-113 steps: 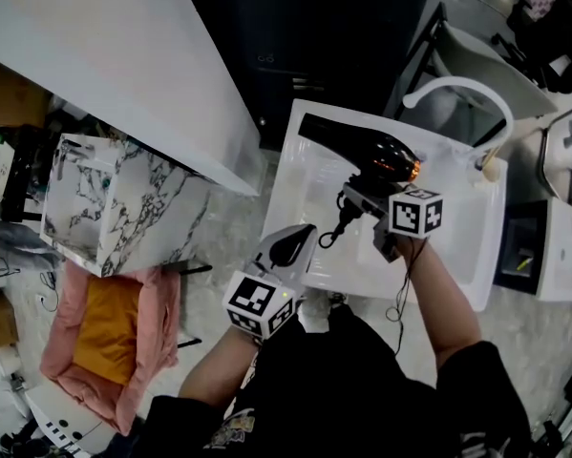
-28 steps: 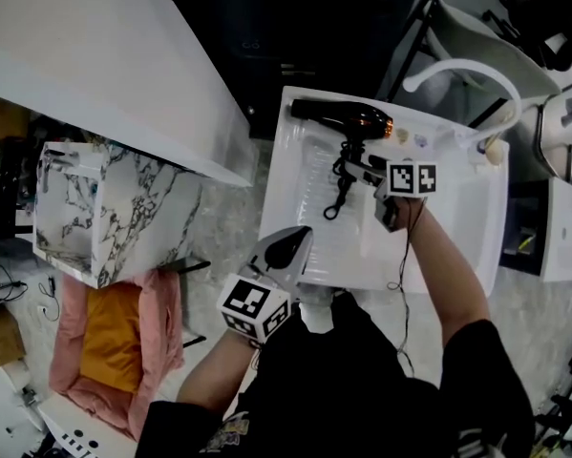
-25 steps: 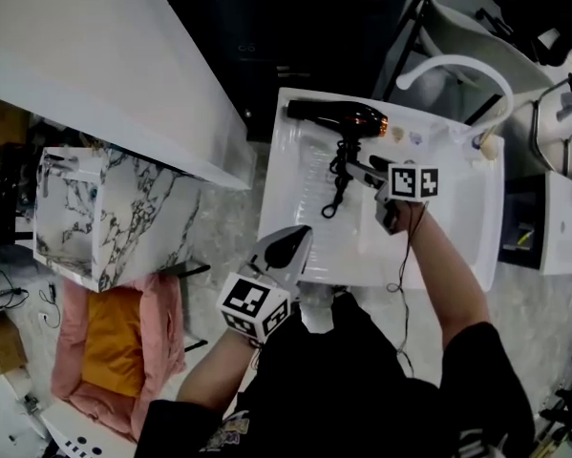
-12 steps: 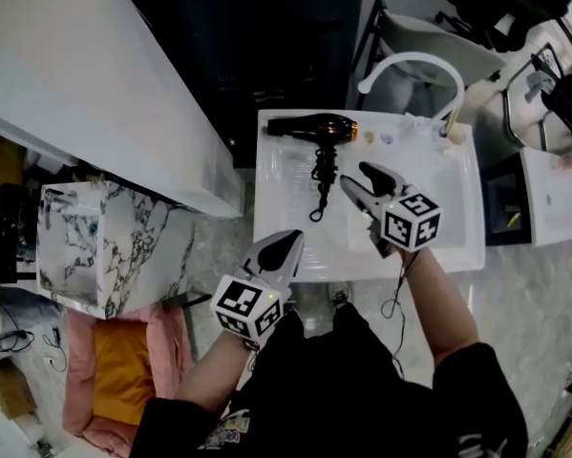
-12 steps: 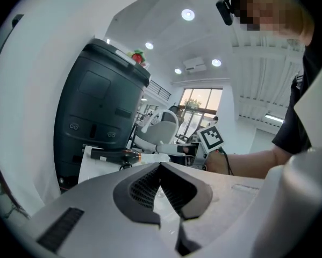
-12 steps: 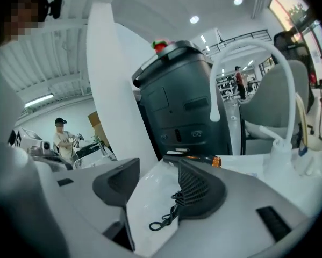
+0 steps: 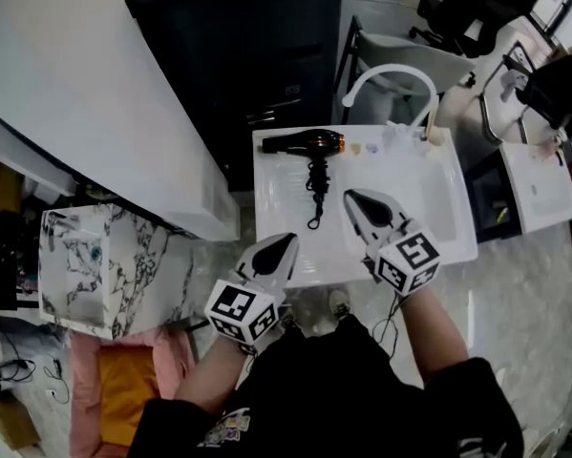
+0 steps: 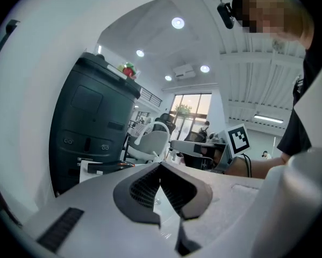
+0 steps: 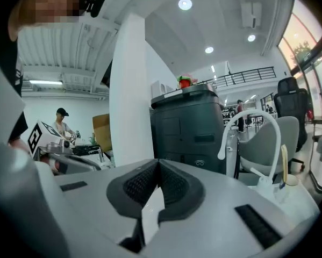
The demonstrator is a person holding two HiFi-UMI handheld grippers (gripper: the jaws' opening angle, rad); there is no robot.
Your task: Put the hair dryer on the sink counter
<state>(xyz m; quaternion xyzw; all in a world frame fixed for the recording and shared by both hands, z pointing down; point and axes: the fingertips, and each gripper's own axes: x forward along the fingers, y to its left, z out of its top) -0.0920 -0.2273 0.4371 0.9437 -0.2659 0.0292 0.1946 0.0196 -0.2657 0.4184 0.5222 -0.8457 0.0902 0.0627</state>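
1. The hair dryer [image 7: 305, 143] lies on its side on the back ledge of the white sink [image 7: 436, 219], left of the arched faucet [image 7: 391, 71], and touches neither gripper.
2. Its coiled cord [image 7: 315, 187] trails off the ledge into the basin, so the basin holds that cord.
3. Our right gripper [image 7: 352, 198] hovers over the basin, just beside the cord. Its jaws have just been closing and now meet pad to pad on nothing.
4. Our left gripper [image 7: 286, 244] sits at the sink's near edge, clenched too and holding nothing.
5. On the floor at left, a pink bed [image 7: 179, 343] holds an orange cushion [image 7: 123, 389].
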